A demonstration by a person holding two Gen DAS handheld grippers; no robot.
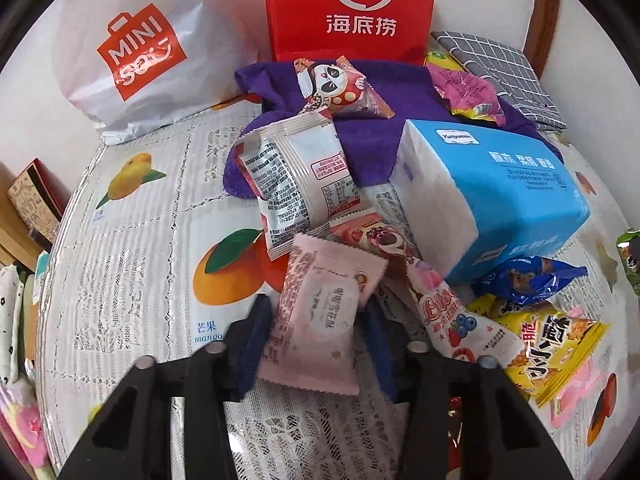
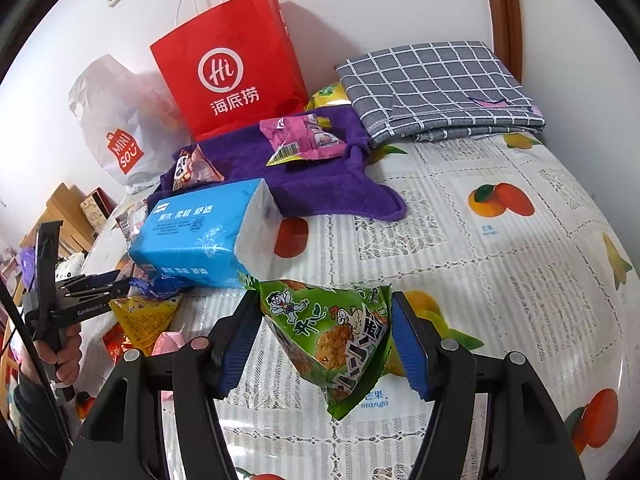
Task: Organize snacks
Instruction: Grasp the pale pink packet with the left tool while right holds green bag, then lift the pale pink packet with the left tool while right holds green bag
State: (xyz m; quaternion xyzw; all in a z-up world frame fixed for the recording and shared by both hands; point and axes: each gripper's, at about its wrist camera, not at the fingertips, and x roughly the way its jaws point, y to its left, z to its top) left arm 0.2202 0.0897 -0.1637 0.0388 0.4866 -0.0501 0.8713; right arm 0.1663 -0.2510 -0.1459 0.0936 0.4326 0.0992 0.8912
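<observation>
open tablecloth (image 2: pixel 500 280) on the right, tissue pack (image 2: pixel 200 236) and snack pile (image 1: pixel 460 300) crowding the left

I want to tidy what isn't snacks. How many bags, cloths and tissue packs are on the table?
Bags: 2 (red bag, white bag)
Cloths: 2 (purple cloth, grey checked cloth)
Tissue packs: 1 (blue tissue pack)
Total: 5
</observation>
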